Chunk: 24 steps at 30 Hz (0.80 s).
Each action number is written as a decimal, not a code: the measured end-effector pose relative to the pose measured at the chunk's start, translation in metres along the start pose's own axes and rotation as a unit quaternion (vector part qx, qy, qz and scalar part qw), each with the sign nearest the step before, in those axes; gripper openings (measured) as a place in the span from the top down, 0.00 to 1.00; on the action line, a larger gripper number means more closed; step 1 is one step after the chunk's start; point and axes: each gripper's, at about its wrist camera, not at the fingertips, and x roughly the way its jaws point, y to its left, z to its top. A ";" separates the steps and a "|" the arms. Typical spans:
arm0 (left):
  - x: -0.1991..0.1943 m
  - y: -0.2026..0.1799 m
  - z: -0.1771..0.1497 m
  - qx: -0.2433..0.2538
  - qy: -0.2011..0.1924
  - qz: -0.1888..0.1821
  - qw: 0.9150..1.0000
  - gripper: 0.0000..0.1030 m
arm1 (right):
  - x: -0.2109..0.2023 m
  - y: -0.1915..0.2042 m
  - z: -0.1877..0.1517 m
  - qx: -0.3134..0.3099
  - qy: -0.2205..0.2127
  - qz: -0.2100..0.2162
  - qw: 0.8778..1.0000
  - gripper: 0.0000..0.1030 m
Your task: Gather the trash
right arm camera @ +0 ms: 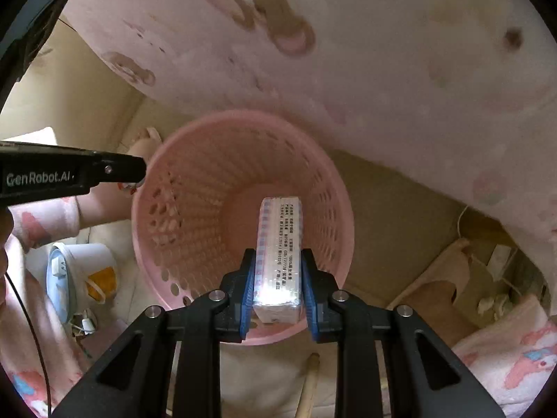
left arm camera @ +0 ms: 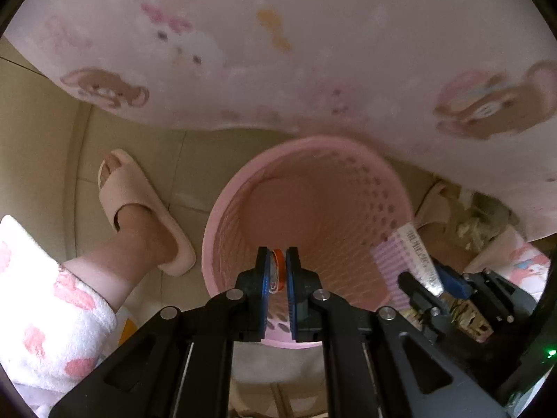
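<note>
Below, pink basket (right arm camera: pixel 240 188) — bare inside, tissue pack (right arm camera: pixel 278 254) above

The basket (left arm camera: pixel 310 160) stands on the floor (left arm camera: pixel 45 111) just before the bedding's (left arm camera: pixel 313 52) edge. A slippered foot (left arm camera: pixel 139 209) rests left of it, a cardboard piece (right arm camera: pixel 438 289) right

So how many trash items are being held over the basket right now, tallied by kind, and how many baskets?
Tissue packs: 1, the tissue pack in the right gripper
Small wrappers: 1, the orange-edged wrapper in the left gripper
Baskets: 1, the pink basket
Total: 3
</note>
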 end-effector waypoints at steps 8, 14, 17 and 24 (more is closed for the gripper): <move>0.012 0.003 0.000 -0.010 0.017 0.006 1.000 0.83 | 0.025 -0.006 0.000 0.018 0.028 -0.020 0.999 0.75; 0.010 0.004 0.004 -0.009 0.013 0.041 0.999 0.56 | 0.032 -0.012 0.008 0.029 0.023 -0.051 0.998 0.75; 0.011 0.004 0.005 -0.007 0.014 0.063 0.998 0.42 | 0.032 -0.014 0.010 0.026 0.016 -0.074 0.997 0.74; -0.013 -0.002 0.004 0.010 -0.041 0.088 0.995 0.24 | 0.025 -0.016 0.013 0.028 0.002 -0.074 0.997 0.61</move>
